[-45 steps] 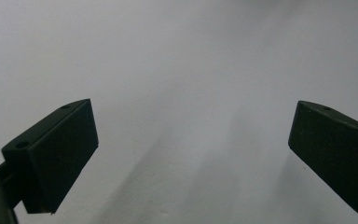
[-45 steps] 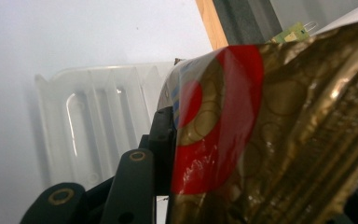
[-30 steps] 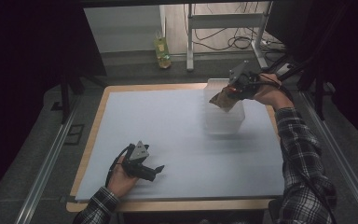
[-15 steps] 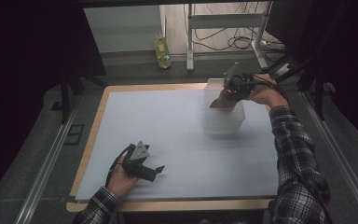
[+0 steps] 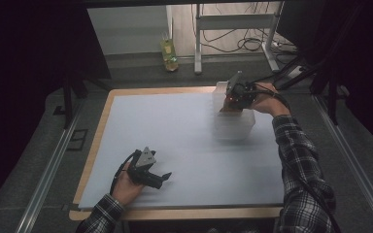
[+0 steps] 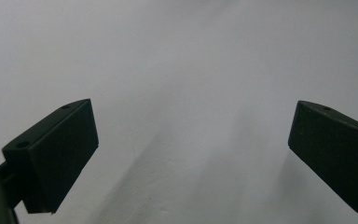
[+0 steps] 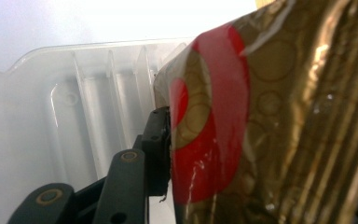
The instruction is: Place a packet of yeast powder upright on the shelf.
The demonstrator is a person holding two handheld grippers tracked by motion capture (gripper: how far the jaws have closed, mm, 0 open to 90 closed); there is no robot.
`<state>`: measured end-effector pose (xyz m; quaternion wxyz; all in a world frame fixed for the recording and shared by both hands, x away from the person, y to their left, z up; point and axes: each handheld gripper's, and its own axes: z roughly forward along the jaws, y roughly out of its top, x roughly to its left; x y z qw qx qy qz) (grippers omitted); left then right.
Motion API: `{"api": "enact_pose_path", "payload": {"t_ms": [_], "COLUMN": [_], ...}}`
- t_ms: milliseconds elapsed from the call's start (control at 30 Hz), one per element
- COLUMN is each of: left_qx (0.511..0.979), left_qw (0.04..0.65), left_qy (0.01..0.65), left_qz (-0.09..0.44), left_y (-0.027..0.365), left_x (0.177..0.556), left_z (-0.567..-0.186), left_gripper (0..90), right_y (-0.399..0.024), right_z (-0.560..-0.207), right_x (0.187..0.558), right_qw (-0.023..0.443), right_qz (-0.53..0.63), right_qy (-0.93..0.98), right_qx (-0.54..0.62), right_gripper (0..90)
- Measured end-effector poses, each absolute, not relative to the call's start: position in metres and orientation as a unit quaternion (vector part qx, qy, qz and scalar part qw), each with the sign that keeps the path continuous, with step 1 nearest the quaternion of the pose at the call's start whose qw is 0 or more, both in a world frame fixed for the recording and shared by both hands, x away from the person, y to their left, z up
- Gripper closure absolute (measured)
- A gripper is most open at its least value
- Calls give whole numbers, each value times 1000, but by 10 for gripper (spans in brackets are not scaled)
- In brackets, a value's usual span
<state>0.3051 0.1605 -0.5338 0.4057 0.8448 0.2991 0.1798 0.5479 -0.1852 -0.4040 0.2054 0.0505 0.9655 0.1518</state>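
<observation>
Nearest the person, the left gripper (image 5: 156,177) lies on the pale sheet (image 5: 184,141) that covers the table (image 5: 95,145), in the near left part of it, just where it lay a second ago. Its jaws stand wide apart with nothing between them; in the left gripper view the bare sheet shows in the gap.

Farther out, on the right side of the sheet, stands a clear plastic bin (image 5: 234,125), ribbed on its walls. The right gripper (image 5: 234,99) hangs over the bin's far rim, held by a hand on a plaid-sleeved arm (image 5: 298,160). Compared with the earlier frames, this hand has shifted left and toward the bin's mouth, and the packet has gone from well clear of the bin to down at its opening.

In the right gripper view the jaws are clamped on a gold foil packet (image 7: 270,126) with a red band, pressed flat between them, with the bin's ribbed inner wall (image 7: 88,98) just behind it.
</observation>
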Motion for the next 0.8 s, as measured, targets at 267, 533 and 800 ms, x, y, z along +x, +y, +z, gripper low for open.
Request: {"api": "enact_pose_path", "payload": {"t_ms": [267,533,800], "left_qx": [845,846,844], "left_qw": [406,405,407], "left_qy": [299,297,298], "left_qz": [180,180,181], "left_y": [160,160,159], "left_x": [305,305,305], "left_z": [-534,-534,-534], "left_gripper": [16,16,16], "right_y": [-186,-190,-198], "right_z": [-399,-390,-383], "right_x": [543,537,528], "right_qw": [216,235,243], "right_qz": [169,202,252], "right_qy": [960,948,932], "right_qx": [57,69,91], "right_gripper": [498,344,208]}}
